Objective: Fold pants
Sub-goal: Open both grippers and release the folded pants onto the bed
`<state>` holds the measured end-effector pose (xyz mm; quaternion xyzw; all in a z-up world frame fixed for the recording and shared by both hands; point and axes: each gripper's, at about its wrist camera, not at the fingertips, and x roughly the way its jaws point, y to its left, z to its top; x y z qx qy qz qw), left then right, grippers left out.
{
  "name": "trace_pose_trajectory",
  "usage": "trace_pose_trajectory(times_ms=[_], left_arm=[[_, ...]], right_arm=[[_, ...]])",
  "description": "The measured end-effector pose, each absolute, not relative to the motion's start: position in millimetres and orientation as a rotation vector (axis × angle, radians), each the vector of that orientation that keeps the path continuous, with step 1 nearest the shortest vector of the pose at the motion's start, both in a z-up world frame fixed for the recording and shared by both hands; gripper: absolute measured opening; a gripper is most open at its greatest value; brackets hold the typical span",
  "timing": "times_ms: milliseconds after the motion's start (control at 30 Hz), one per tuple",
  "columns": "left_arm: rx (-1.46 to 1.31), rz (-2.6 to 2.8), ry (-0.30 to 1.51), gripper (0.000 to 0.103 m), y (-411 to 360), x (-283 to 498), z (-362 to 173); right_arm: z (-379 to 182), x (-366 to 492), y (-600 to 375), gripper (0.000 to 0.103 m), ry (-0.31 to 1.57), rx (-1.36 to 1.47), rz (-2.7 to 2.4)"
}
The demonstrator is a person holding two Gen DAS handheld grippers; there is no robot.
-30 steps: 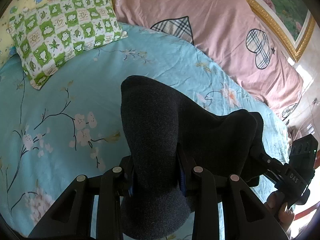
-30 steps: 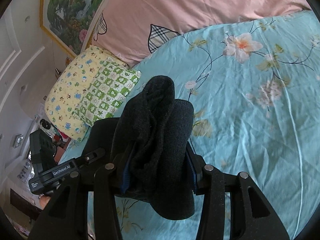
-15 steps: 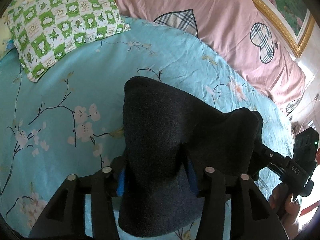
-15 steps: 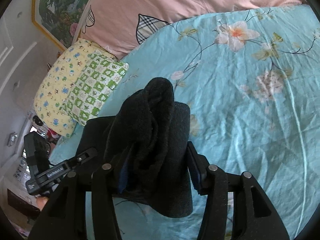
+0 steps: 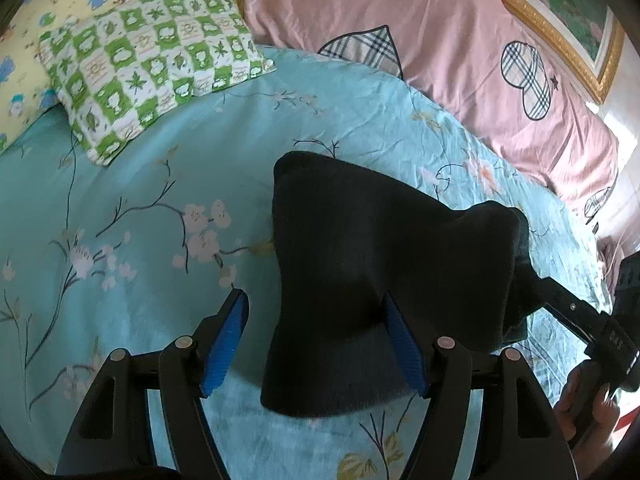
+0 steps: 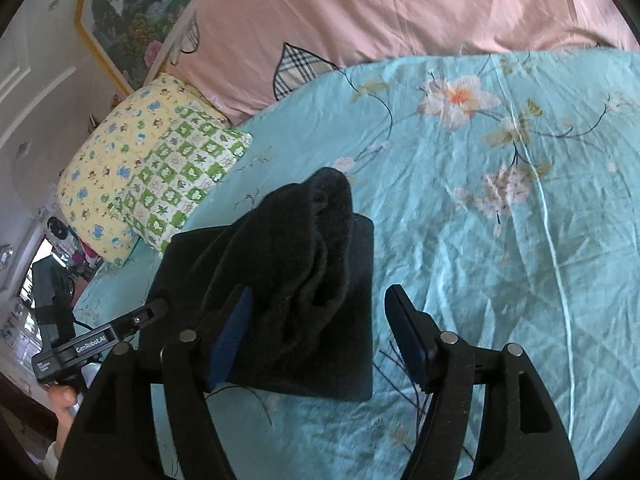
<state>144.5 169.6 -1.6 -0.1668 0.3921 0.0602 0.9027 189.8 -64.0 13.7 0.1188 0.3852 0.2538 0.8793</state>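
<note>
The dark pants (image 5: 360, 264), folded into a thick bundle, lie on the bed (image 5: 132, 240), over its teal floral sheet. The left tool (image 5: 316, 340) has its jaws opening: the blue pads (image 5: 224, 344) stand apart, the left one clear of the cloth, with one end of the bundle between them. The right tool (image 6: 320, 336) is also opening at the other end (its right pad is clear of the fabric, its left pad partly hidden by a raised fold). A green checked pillow (image 5: 152, 72) lies beyond, well apart from the pants.
</note>
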Motion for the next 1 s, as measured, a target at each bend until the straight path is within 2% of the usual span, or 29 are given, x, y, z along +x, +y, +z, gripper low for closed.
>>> trace_pose_trajectory(times_ms=[167, 300, 667, 1000], left_arm=[[-0.335, 0.126, 0.804, 0.073, 165, 130, 0], [-0.331, 0.119, 0.806, 0.073, 160, 120, 0], [-0.227, 0.146, 0.793, 0.077, 141, 101, 3], [-0.131, 0.143, 0.754, 0.082, 120, 84, 7]], right_arm=[[25, 171, -55, 0.080, 0.758, 0.147, 0.548], [27, 158, -51, 0.083, 0.746, 0.088, 0.563], [26, 136, -46, 0.084, 0.742, -0.006, 0.584], [29, 113, -30, 0.090, 0.667, -0.121, 0.612]])
